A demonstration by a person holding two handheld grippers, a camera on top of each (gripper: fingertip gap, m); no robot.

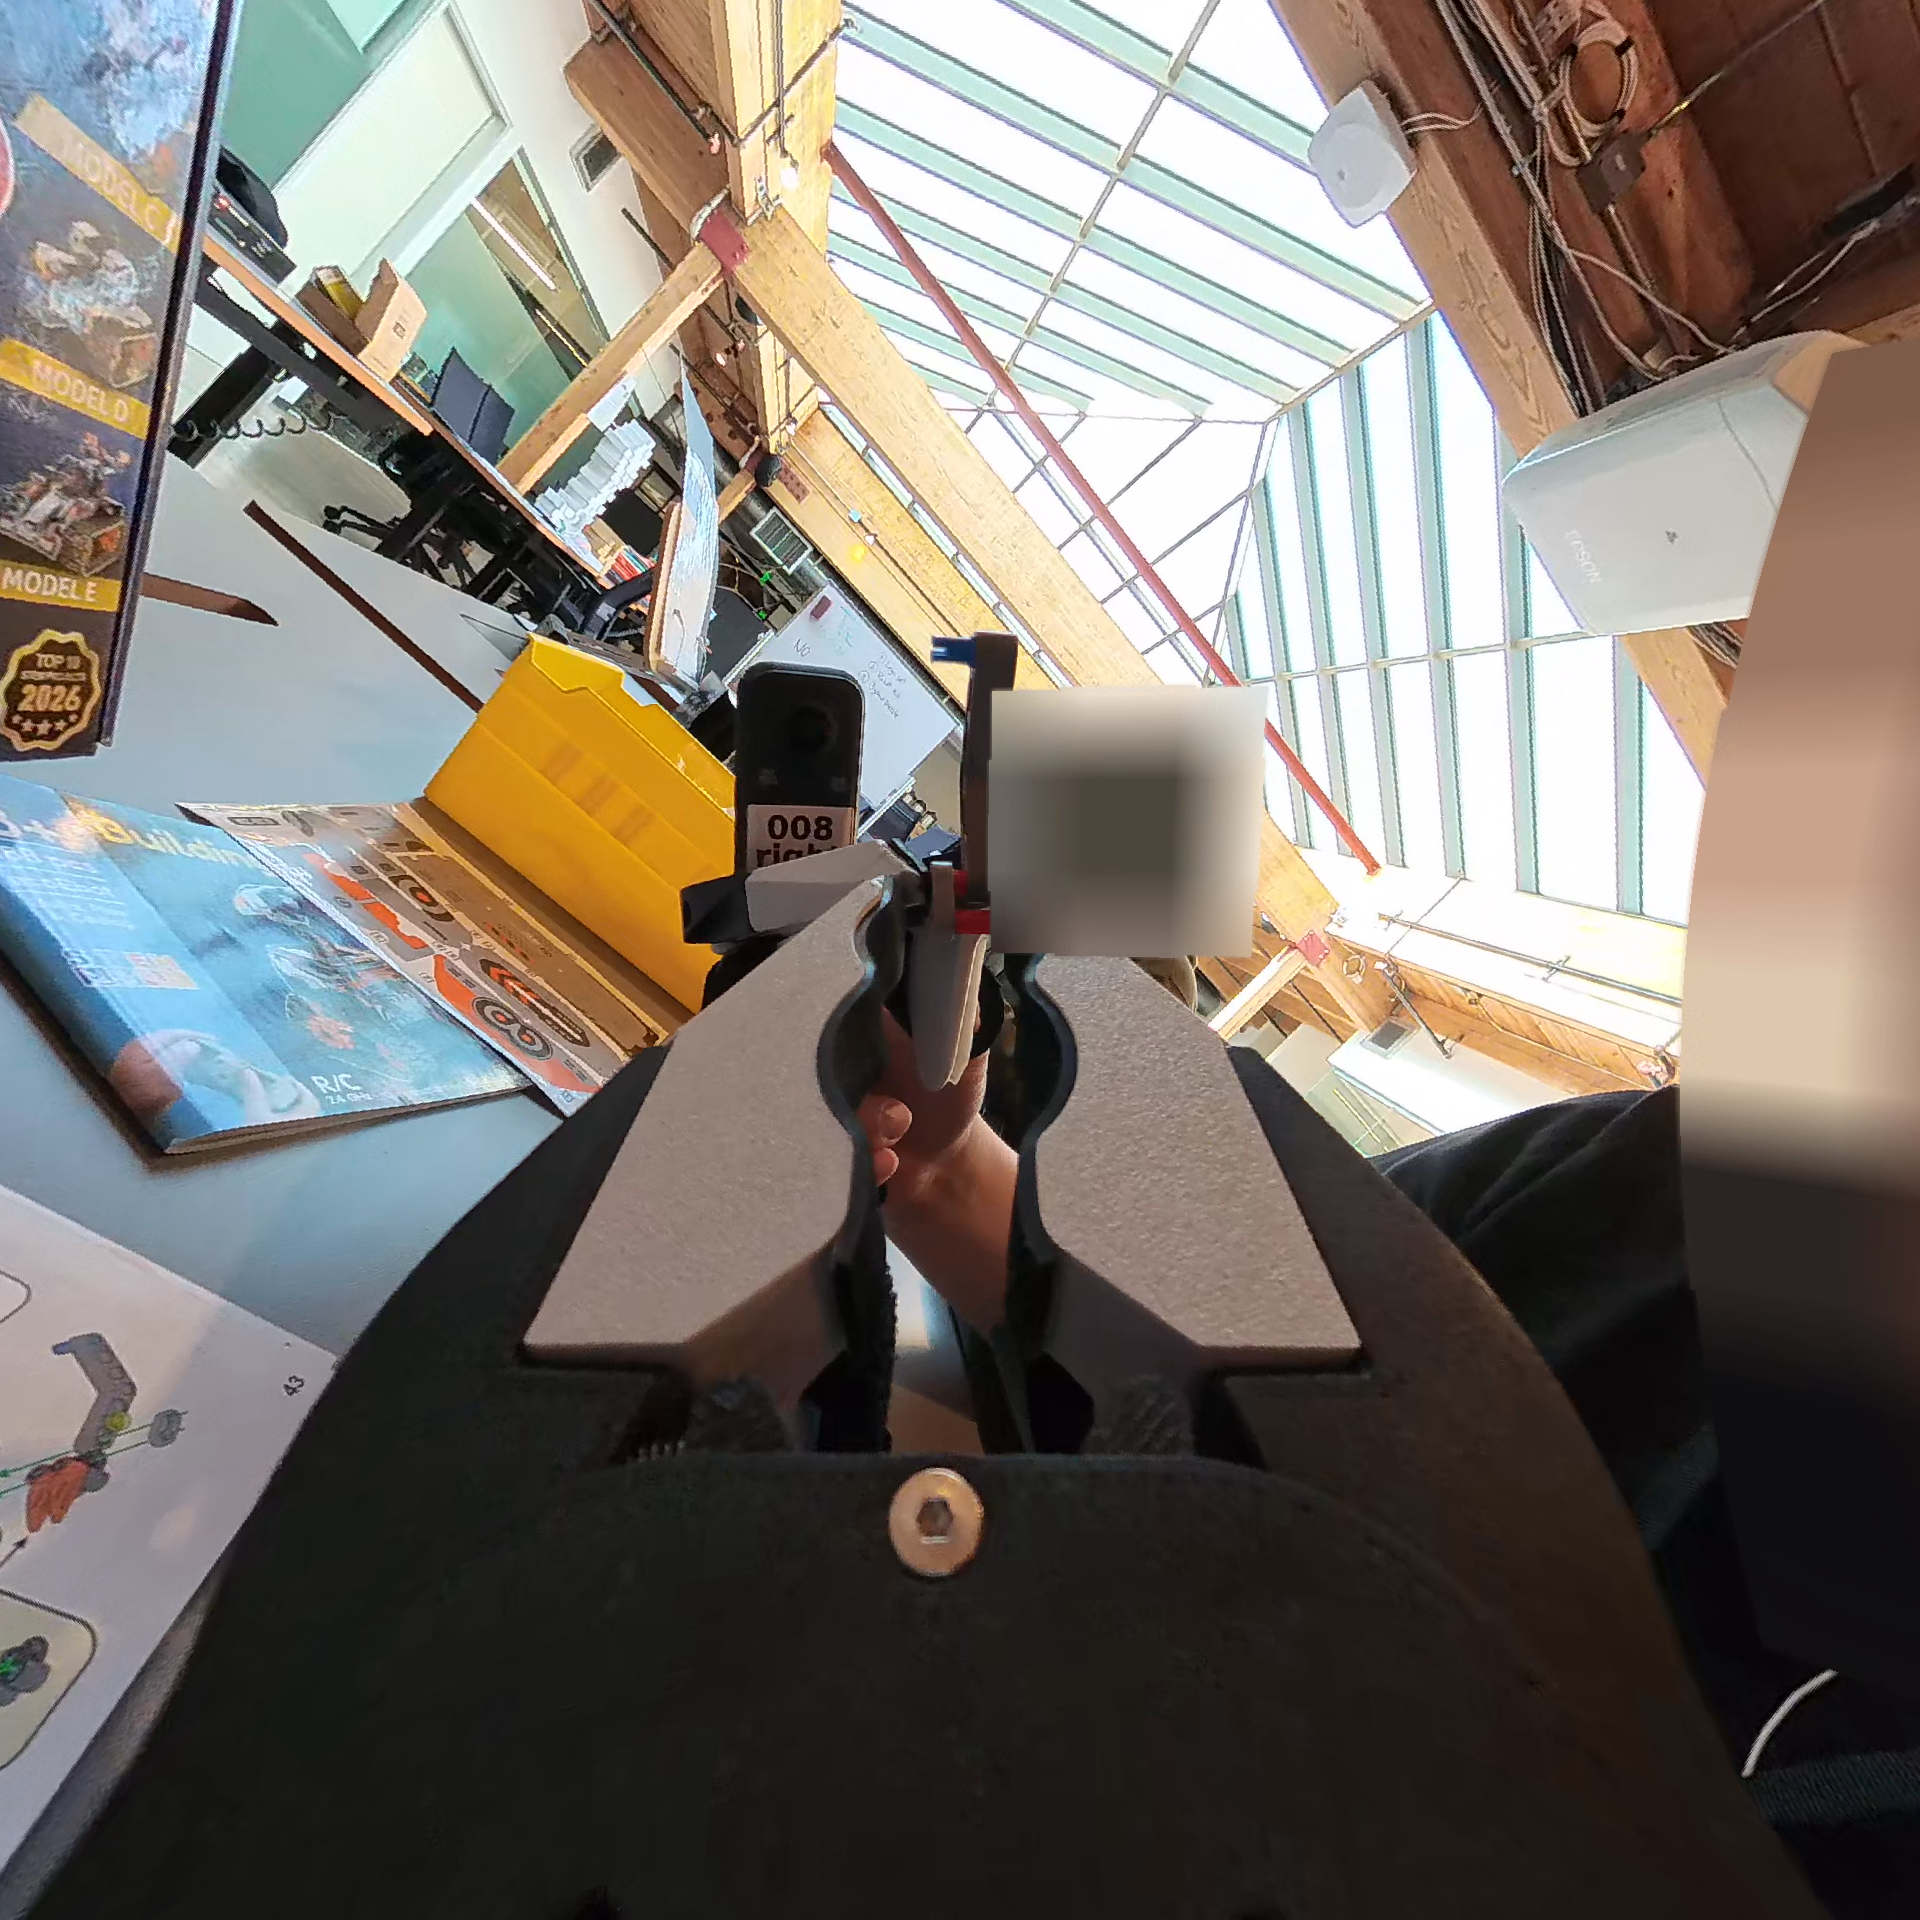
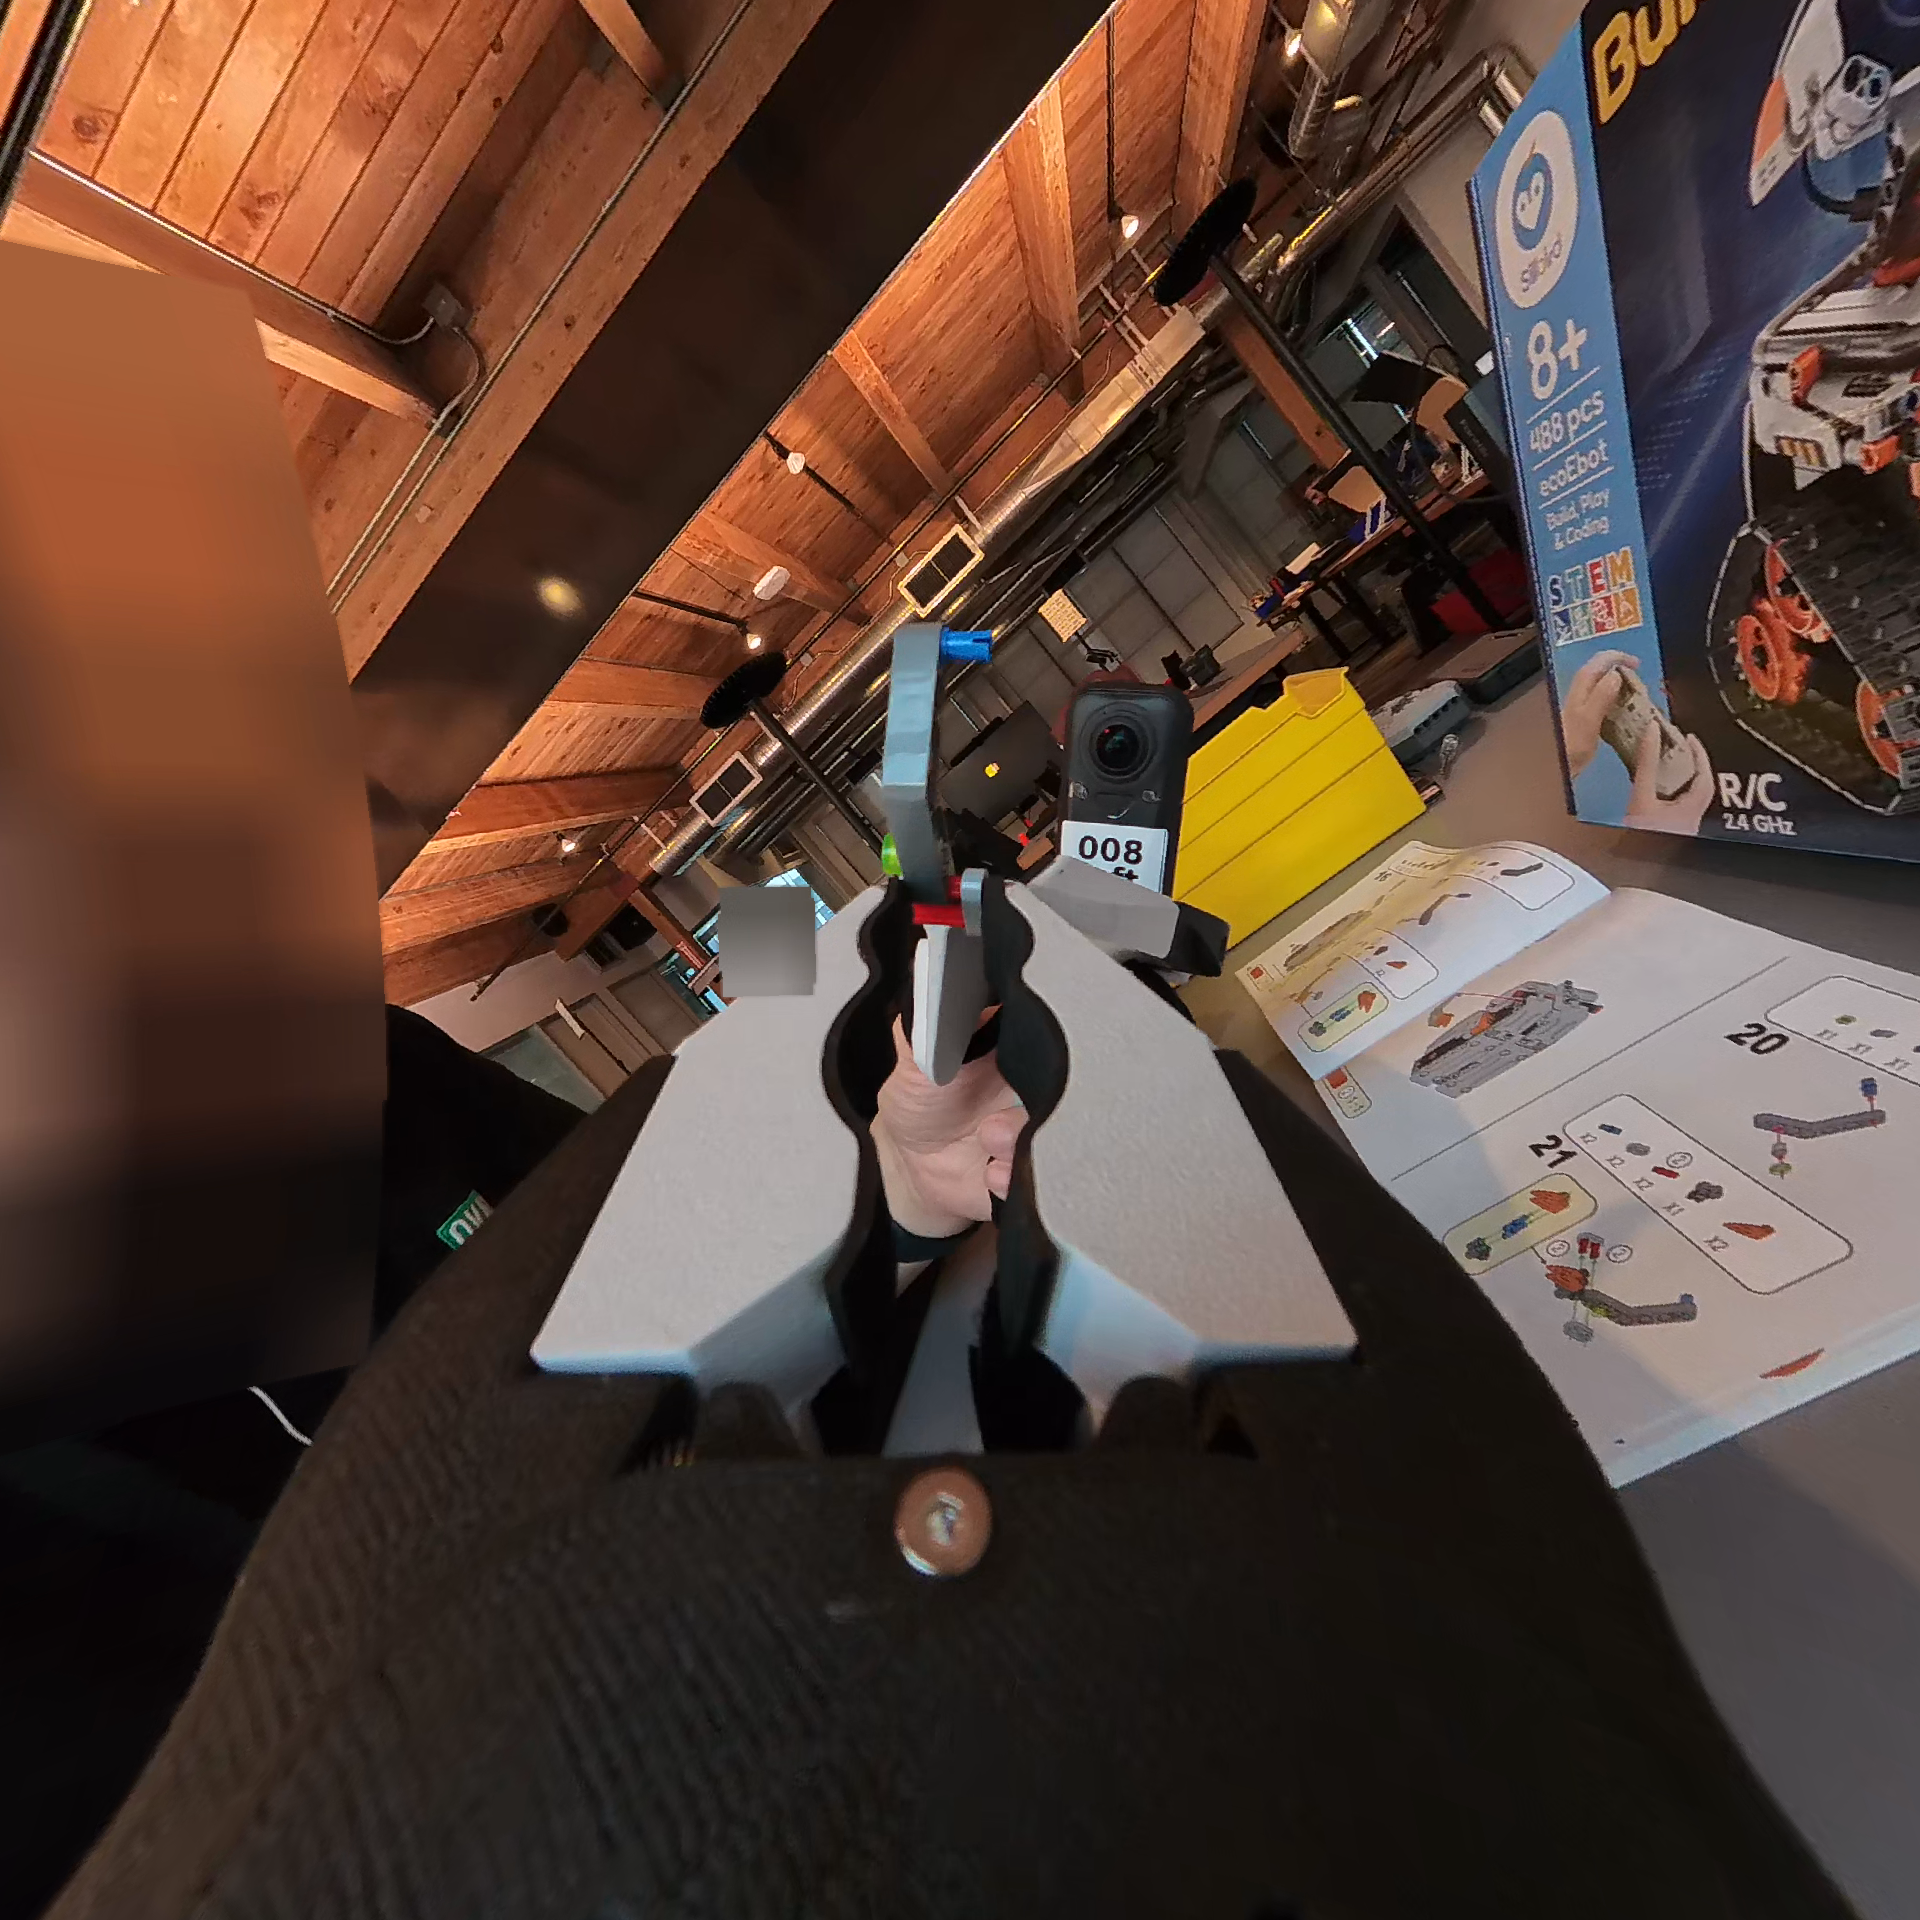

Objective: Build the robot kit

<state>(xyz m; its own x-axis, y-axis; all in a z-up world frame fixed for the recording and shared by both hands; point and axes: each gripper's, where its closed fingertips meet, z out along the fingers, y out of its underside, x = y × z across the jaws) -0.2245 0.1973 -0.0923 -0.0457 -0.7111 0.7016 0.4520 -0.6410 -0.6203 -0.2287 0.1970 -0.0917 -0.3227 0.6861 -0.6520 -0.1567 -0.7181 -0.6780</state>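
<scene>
Both grippers are raised above the table and face each other, tips meeting on a small brick assembly. It is a grey bent beam (image 1: 982, 758) (image 2: 912, 748), upright, with a blue pin (image 2: 966, 646) at its top, a green bit (image 2: 891, 857) and a red pin (image 2: 933, 914) at its foot. A small grey connector (image 2: 974, 891) sits on the red pin. My left gripper (image 1: 951, 925) is nearly shut around the beam's foot. My right gripper (image 2: 940, 904) is nearly shut around the red pin and connector. Each gripper's narrow fingers show between the other's jaws, the right's in the left wrist view (image 1: 940, 997).
A yellow bin (image 2: 1288, 790) stands on the grey table (image 1: 312, 675) behind the grippers. An open instruction booklet (image 2: 1558, 1143) and a second booklet (image 1: 208, 966) lie flat. A tall blue toy box (image 2: 1714, 416) stands upright. A person in dark clothing (image 1: 1558, 1247) is close by. My left and right fingertips are right by each other.
</scene>
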